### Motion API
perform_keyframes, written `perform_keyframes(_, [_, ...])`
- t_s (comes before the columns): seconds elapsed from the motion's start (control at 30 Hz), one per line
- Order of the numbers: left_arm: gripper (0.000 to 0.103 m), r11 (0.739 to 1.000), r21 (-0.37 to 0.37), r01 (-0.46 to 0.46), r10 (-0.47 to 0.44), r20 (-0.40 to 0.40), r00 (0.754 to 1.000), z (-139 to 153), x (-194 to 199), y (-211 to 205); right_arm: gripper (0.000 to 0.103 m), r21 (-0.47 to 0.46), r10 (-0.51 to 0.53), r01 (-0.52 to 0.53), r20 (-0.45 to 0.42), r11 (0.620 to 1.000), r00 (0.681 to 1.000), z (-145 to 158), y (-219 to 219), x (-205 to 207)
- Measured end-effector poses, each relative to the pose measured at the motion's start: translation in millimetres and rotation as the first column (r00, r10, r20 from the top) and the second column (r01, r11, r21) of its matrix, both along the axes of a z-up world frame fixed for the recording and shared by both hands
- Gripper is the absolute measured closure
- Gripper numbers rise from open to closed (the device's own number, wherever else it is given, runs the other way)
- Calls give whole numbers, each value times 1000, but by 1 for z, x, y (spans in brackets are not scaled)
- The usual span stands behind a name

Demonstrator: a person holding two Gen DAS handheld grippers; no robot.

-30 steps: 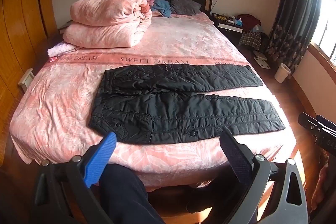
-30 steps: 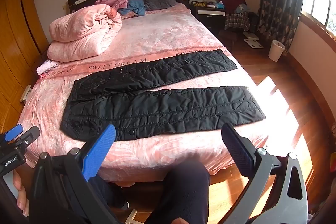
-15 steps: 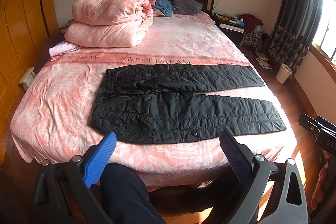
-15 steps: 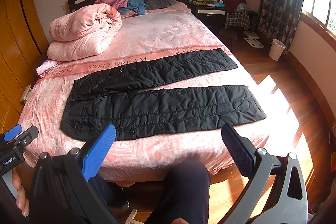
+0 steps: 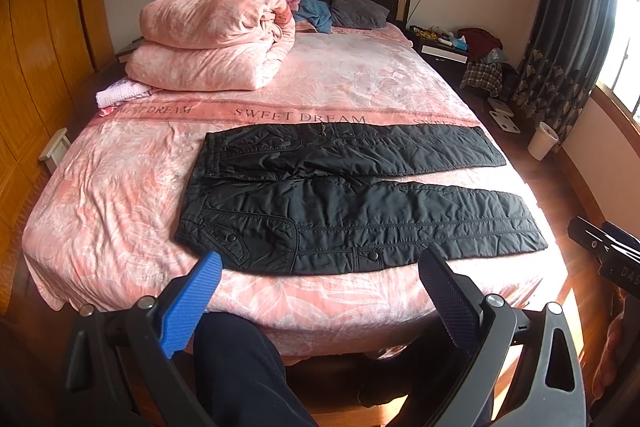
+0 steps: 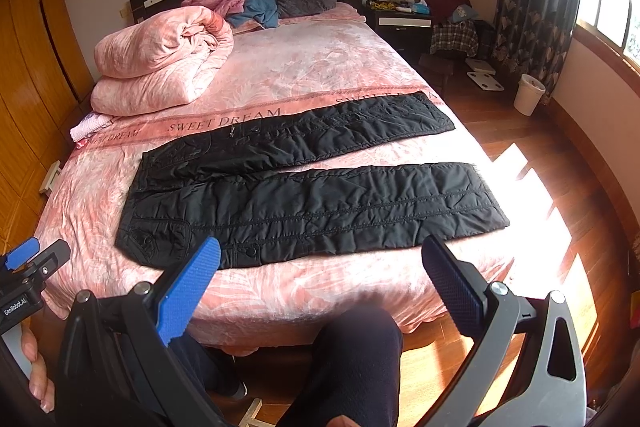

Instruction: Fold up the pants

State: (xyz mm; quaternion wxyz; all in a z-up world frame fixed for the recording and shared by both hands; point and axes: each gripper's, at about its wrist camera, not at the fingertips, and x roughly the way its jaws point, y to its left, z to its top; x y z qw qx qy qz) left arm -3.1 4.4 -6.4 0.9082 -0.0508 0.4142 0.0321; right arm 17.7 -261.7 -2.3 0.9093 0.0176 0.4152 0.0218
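Left gripper [image 5: 320, 273] and right gripper [image 6: 322, 261] both stand with fingers wide apart, holding nothing, short of the bed [image 5: 120, 187]. At 12 o'clock beyond them, black pants [image 5: 340, 195] lie flat, legs spread toward 3 o'clock. Farther, at 11 o'clock, a folded quilt [image 5: 212, 43].

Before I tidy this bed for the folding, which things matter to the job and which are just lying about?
For the job:
- black pants, spread flat on the bed
- left gripper, open
- right gripper, open

Lying about:
- rolled pink duvet
- grey pillow
- blue garment
- white bin
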Motion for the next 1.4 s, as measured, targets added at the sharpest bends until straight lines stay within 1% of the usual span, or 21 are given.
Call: perform_keyframes(1.4, [4,1000,2,1,-1,0,1000,3,1,1,2,6,-1,1,-8,1000,1000,-1,0,3])
